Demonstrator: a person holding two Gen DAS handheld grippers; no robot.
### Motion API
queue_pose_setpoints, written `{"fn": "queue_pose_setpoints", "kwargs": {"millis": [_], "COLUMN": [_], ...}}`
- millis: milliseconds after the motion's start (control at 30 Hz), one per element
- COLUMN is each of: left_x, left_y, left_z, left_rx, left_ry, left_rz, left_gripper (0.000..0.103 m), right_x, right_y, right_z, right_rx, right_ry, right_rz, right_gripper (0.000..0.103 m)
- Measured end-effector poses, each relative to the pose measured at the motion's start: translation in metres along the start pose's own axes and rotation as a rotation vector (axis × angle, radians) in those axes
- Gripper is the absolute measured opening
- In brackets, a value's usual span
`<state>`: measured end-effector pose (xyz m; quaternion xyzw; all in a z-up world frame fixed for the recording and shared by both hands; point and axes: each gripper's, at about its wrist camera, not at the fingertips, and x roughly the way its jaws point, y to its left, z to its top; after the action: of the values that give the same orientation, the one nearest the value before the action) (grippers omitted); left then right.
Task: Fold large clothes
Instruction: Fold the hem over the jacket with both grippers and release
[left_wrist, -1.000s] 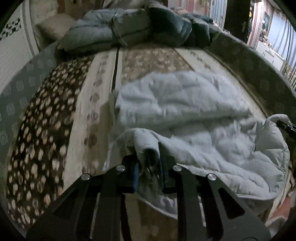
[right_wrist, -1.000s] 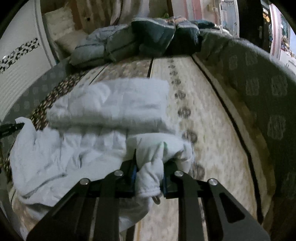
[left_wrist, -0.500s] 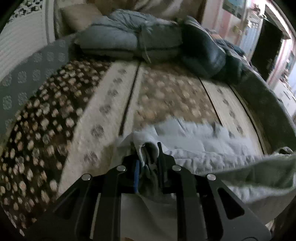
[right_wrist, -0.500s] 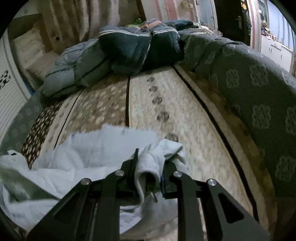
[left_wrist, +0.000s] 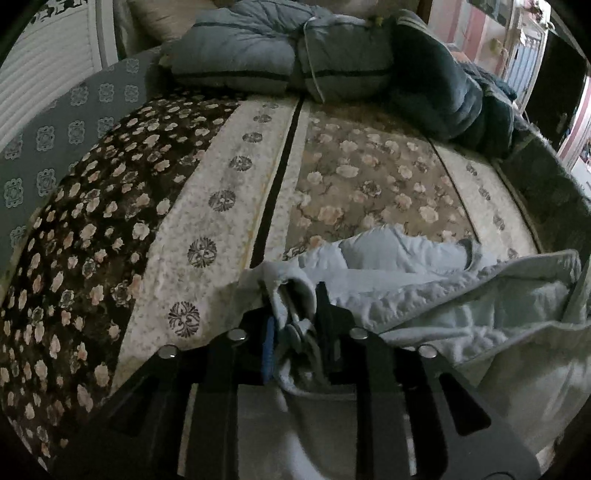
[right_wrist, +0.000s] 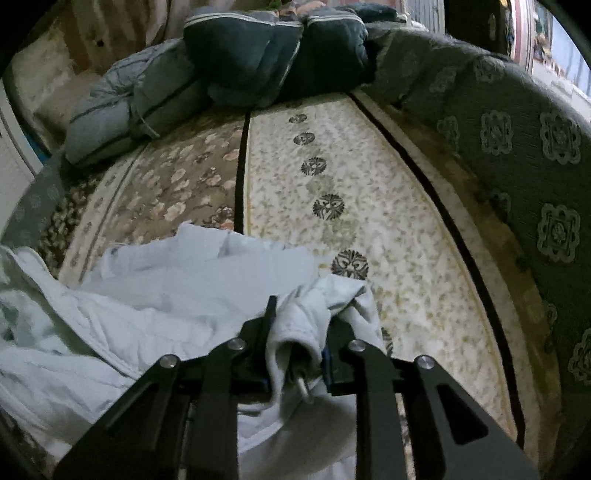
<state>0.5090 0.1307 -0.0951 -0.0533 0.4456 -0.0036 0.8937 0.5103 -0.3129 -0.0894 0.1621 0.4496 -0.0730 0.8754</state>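
A large pale blue quilted jacket (left_wrist: 443, 295) lies bunched across the near part of a patterned bed. My left gripper (left_wrist: 295, 310) is shut on a bunched edge of the jacket at its left side and holds it raised. My right gripper (right_wrist: 299, 325) is shut on a bunched edge of the jacket (right_wrist: 166, 295) at its right side and holds it raised too. The cloth hangs between the two grippers, its fleecy lining turned up. Its lower part is hidden below the grippers.
The bedspread (left_wrist: 240, 166) has floral and medallion stripes. Folded grey-blue quilts (left_wrist: 277, 55) and dark teal bedding (right_wrist: 266, 55) are piled at the head. A raised dark patterned border (right_wrist: 517, 147) runs along the right side. A white slatted panel (left_wrist: 44, 74) stands left.
Both grippers have lifted the near edge of the jacket and carried it forward toward the head of the bed. The jacket now covers less of the bed ahead.
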Motion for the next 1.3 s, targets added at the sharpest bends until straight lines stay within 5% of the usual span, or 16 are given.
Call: {"fn": "queue_pose_setpoints", "kwargs": {"millis": [167, 300, 367, 600, 833, 967, 1300], "left_x": [-0.038, -0.072, -0.089, -0.099, -0.058, -0.047, -0.016], "left_y": [-0.004, -0.025, -0.033, -0.015, 0.022, 0.034, 0.032], "left_z": [0.009, 0.014, 0.009, -0.035, -0.078, -0.078, -0.076], "left_rx": [-0.04, 0.031, 0.077, 0.156, 0.212, 0.197, 0.153], "left_ry": [-0.082, -0.119, -0.152, -0.139, -0.053, -0.057, -0.063], "left_rz": [-0.028, -0.024, -0.005, 0.034, 0.041, -0.04, -0.102], "left_gripper": [0.085, 0.092, 0.1, 0.1, 0.1, 0.1, 0.1], "right_x": [-0.028, -0.065, -0.082, -0.07, -0.051, -0.043, -0.007], "right_y": [-0.028, -0.037, -0.041, -0.071, -0.073, -0.056, -0.037], "right_z": [0.003, 0.002, -0.001, -0.044, -0.084, -0.085, -0.076], "right_rx": [0.175, 0.207, 0.19, 0.139, -0.029, -0.115, -0.137], "right_ry": [0.037, -0.049, -0.099, -0.075, -0.112, -0.138, -0.12], "right_rz": [0.165, 0.171, 0.12, 0.031, 0.063, 0.095, 0.118], "right_gripper": [0.057, 0.087, 0.093, 0.097, 0.097, 0.097, 0.097]}}
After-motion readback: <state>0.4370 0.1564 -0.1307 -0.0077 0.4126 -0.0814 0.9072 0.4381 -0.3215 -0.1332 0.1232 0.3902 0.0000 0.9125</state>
